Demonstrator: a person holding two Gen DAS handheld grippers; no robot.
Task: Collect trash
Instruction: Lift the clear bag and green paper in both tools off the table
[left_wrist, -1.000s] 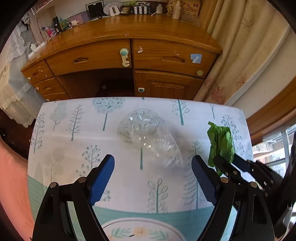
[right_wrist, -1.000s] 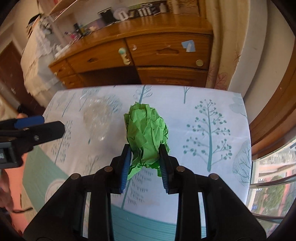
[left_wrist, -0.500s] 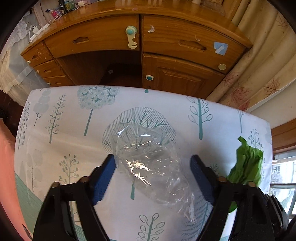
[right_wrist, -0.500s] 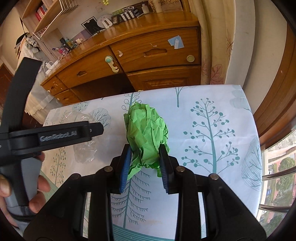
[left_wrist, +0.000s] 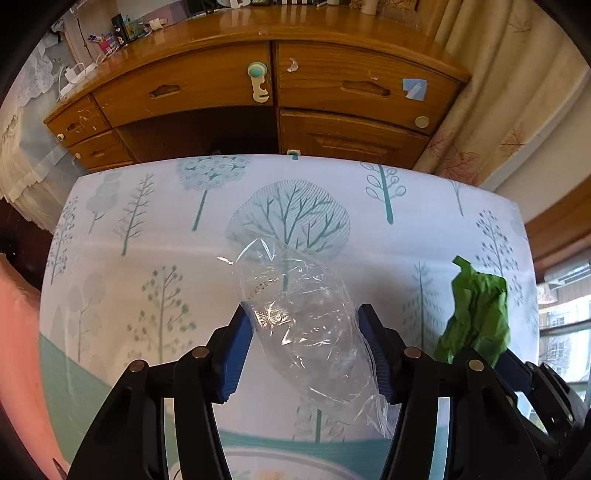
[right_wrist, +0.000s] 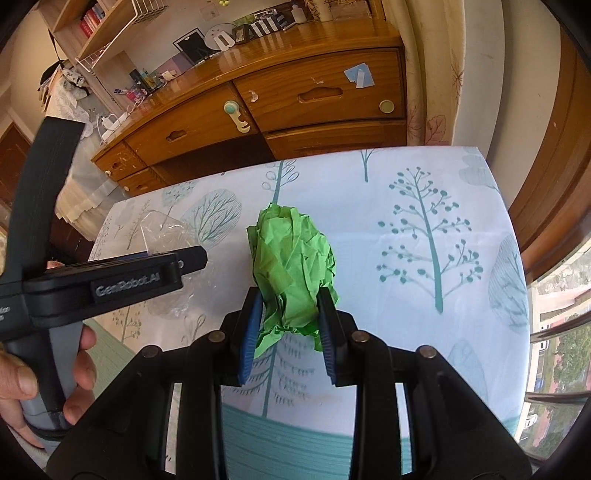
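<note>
L gripper (left_wrist: 304, 332): pads either side of clear plastic wrap (left_wrist: 299, 314), apparently clamping it just above tree-print tablecloth (left_wrist: 147, 229). R gripper (right_wrist: 290, 321): clenched on crumpled green paper (right_wrist: 293, 258), off the cloth.

Both wrist views close above the tablecloth (left_wrist: 147, 229), facing the wooden dresser (right_wrist: 303, 96), shared

Since a second ago the left gripper (left_wrist: 304, 347) has moved forward over the table and narrowed from wide open until its blue pads press the sides of the clear plastic bag (left_wrist: 299, 314), which now sits between them at 6 o'clock rather than ahead.
</note>
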